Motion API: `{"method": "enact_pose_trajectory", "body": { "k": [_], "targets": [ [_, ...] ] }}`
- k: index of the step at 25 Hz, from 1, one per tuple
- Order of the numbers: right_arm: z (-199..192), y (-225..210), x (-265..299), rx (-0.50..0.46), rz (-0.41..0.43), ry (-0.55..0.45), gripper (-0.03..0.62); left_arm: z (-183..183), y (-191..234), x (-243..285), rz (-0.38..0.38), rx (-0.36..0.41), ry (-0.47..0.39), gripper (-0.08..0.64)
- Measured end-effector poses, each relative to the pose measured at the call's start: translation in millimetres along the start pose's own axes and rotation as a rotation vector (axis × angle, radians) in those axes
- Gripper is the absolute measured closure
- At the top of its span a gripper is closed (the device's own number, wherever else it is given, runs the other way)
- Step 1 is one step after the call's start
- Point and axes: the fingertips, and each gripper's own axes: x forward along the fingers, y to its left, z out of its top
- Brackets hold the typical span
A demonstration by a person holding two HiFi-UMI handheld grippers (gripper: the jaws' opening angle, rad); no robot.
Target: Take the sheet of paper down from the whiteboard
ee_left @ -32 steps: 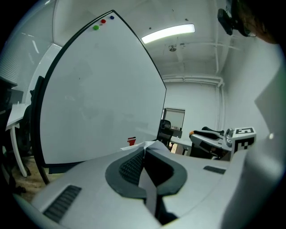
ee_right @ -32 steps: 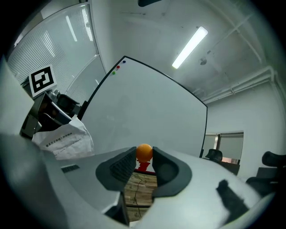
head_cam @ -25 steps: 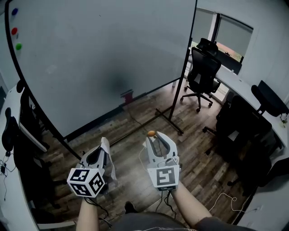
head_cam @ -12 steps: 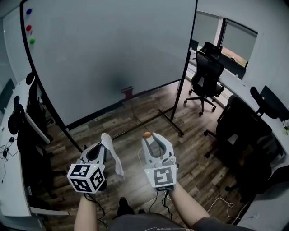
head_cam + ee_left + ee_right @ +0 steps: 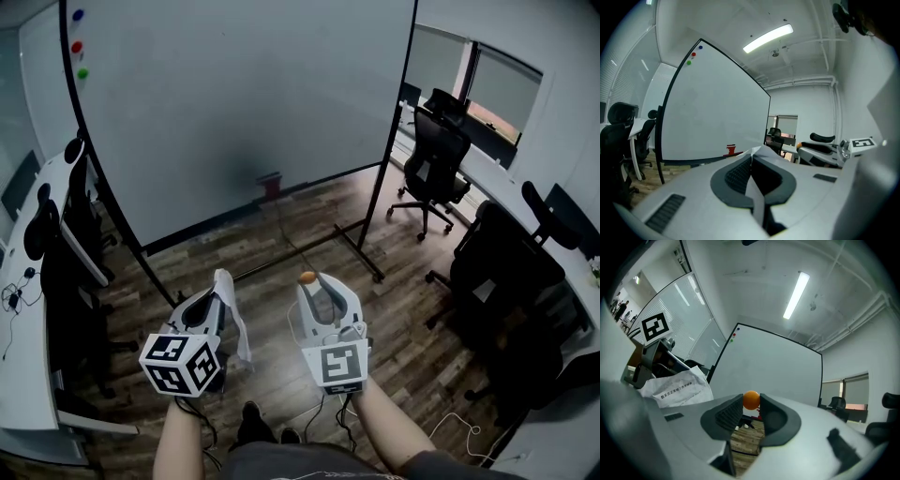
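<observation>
An office with a dark wooden floor (image 5: 281, 234), black chairs (image 5: 433, 155) along a desk on the right, and a rolling whiteboard (image 5: 244, 112) standing across the middle. The sheet of paper (image 5: 236, 323) is off that board: it hangs crumpled from the left gripper (image 5: 214, 292), whose jaws are closed tight on one edge of it, and printed lines show on it in the right gripper view. Just beside it, the right gripper (image 5: 315, 281) pinches a small orange ball (image 5: 751, 400) between its jaw tips, probably the magnet that pinned the sheet up. Compared with a second ago, the board sits farther off, more floor shows in front of it, and both grippers have drawn back level with their loads. The face of the board is bare, apart from three coloured magnets (image 5: 77, 46) near its top left corner and a small red thing (image 5: 270, 183) at its lower edge. Judged from this, the task itself is done and only setting the sheet and the ball down remains. No container of any kind shows in any view.
</observation>
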Motion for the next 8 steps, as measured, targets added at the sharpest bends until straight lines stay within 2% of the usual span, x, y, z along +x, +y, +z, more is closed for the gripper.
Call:
{"method": "enact_pose_trajectory", "body": {
  "k": [4, 8],
  "targets": [
    [5, 2, -4, -0.021, 0.027, -0.016, 0.474, 5, -10, -6, -0.019, 0.008, -0.007, 0.548],
    [8, 0, -3, 0.019, 0.028, -0.044, 0.474, 7, -17, -4, -0.018, 0.029, -0.011, 0.548]
  ]
}}
